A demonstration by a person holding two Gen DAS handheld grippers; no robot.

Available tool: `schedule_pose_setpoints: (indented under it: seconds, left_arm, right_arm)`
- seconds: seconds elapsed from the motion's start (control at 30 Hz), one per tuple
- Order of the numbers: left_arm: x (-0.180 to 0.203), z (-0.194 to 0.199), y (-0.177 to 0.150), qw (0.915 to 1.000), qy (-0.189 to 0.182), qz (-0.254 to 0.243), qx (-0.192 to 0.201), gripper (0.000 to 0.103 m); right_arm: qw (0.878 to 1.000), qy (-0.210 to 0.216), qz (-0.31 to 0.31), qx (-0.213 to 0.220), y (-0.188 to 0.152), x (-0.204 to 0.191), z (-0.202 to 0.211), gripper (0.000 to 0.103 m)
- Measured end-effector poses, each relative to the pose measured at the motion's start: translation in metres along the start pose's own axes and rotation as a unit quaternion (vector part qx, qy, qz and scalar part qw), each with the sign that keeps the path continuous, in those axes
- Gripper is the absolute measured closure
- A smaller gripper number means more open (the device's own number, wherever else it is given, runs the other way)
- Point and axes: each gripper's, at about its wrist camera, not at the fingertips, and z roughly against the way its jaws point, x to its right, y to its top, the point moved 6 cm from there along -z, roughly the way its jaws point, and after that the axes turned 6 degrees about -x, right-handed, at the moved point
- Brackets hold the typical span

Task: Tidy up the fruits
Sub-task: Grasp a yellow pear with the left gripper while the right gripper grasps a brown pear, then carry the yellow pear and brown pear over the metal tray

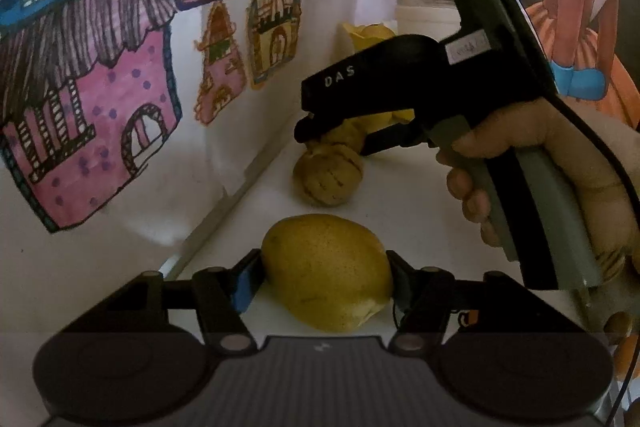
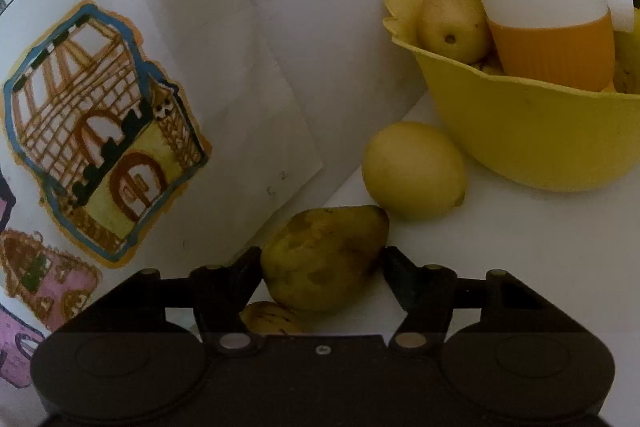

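Observation:
In the left wrist view a yellow pear [image 1: 326, 279] lies on the white shelf [image 1: 400, 195], and my left gripper [image 1: 325, 267] is shut on it, a pad against each side. Further back, a hand [image 1: 560, 187] holds my right gripper [image 1: 340, 143], which points down at a blotchy green-brown pear [image 1: 348, 131]. The right wrist view has that blotchy pear [image 2: 324, 267] between the fingers of my right gripper [image 2: 323, 259], both fingertips touching it. A yellow bowl [image 2: 540, 143] at the right holds another pear [image 2: 454, 23].
A lemon [image 2: 414, 169] lies between the blotchy pear and the bowl. A white and orange cup [image 2: 548, 19] stands in the bowl. A brown striped round fruit [image 1: 328, 175] sits just under the right gripper. A wall with pinned house drawings [image 1: 100, 87] runs along the left.

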Motion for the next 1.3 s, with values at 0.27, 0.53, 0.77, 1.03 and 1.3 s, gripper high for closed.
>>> schedule_pose_setpoints:
  seconds: [0.27,0.53,0.77,1.03,1.3]
  left_arm:
    - [-0.008,0.008,-0.006,0.9999,-0.008,0.015,0.001,0.036]
    - [-0.008,0.02,-0.018,0.9998,-0.013,0.011,0.006,0.036]
    - [-0.008,0.027,-0.022,0.9995,-0.022,0.022,0.009,0.036]
    - [-0.012,0.036,-0.028,0.999,-0.025,0.035,0.014,0.036]
    - [-0.013,0.057,-0.03,0.9983,-0.016,0.043,0.037,0.036]
  right_arm:
    - [1.0,0.02,-0.01,0.004,-0.013,0.007,0.006,0.038]
    - [0.997,0.064,-0.035,0.003,-0.031,0.017,0.02,0.038]
    - [0.996,0.086,-0.019,0.015,-0.046,0.011,0.036,0.039]
    - [0.995,0.096,-0.003,0.026,-0.063,0.007,0.059,0.039]
    - [0.994,0.103,0.015,0.039,-0.081,0.003,0.102,0.039]
